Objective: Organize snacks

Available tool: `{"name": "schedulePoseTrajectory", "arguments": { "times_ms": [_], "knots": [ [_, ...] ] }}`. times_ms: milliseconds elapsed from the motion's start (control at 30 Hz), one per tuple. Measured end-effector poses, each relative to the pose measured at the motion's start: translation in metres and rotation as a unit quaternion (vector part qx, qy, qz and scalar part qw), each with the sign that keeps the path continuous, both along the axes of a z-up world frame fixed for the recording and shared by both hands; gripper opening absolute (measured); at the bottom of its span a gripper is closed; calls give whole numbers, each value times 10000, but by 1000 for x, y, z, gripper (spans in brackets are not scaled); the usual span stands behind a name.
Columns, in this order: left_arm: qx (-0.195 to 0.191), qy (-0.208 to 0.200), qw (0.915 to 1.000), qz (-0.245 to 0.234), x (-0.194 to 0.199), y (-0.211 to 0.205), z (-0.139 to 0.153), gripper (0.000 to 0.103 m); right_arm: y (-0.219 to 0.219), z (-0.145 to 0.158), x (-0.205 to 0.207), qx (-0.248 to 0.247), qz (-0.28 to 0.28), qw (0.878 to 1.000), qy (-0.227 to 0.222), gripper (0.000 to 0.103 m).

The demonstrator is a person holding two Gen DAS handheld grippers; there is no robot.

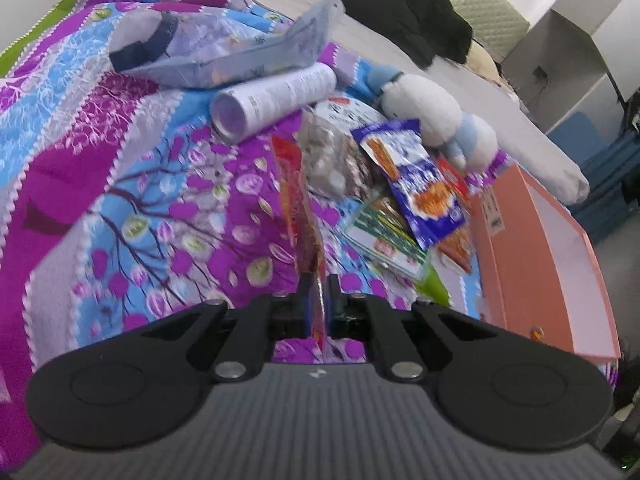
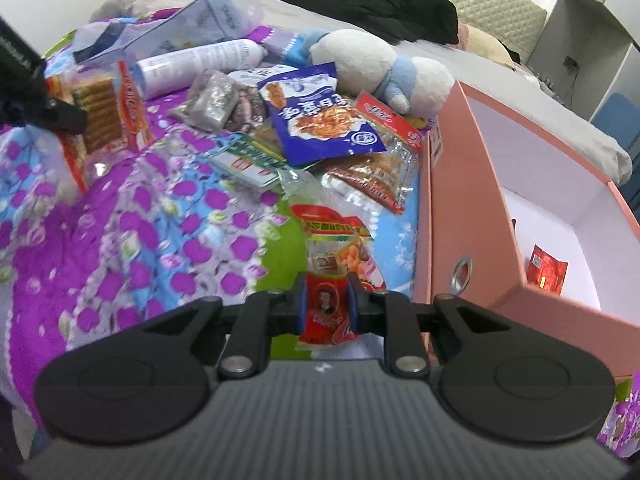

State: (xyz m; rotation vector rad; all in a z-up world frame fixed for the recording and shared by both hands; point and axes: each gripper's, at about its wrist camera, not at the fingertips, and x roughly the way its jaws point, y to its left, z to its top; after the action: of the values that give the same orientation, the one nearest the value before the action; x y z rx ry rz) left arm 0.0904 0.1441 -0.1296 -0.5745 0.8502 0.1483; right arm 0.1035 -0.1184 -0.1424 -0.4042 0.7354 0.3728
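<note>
R tongs (image 2: 328, 300) clamped on a red snack packet (image 2: 326, 312), portrait print on the front, clear window w/ nuts above; packet's long axis runs straight out fwd from the tongs. Pink box (image 2: 472, 216) lies just to the right of them, open top, white inside, one small red packet (image 2: 546, 268) already on its floor. R hand is the nearer one to the box, so I judge it goes in first.

L tongs (image 1: 318, 300) clenched on a thin red-orange wrapper (image 1: 298, 200), seen edge-on, standing up fwd. In R view it reads as a pack of stacked biscuits, far left. Box sits well right of L tongs.

Rest of snacks piled on the bed quilt (image 1: 120, 184), blue-white bag (image 2: 316, 120) on top, beside a plush toy (image 2: 368, 64).
</note>
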Motion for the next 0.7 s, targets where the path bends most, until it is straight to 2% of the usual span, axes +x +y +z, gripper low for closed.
{"name": "schedulePoseTrajectory", "arguments": {
  "times_ms": [233,567,700],
  "knots": [
    [-36,54,9998,-194,-15,-20,2,7,2,-2,-18,32,145,9999,-21,22],
    [-308,361,9987,-183,-31,-21,-8,7,17,-8,-30,-27,430,9991,55,22],
    [-285,537,9979,-211,-36,-20,-13,7,20,-17,-34,-44,528,9985,134,23]
  ]
}}
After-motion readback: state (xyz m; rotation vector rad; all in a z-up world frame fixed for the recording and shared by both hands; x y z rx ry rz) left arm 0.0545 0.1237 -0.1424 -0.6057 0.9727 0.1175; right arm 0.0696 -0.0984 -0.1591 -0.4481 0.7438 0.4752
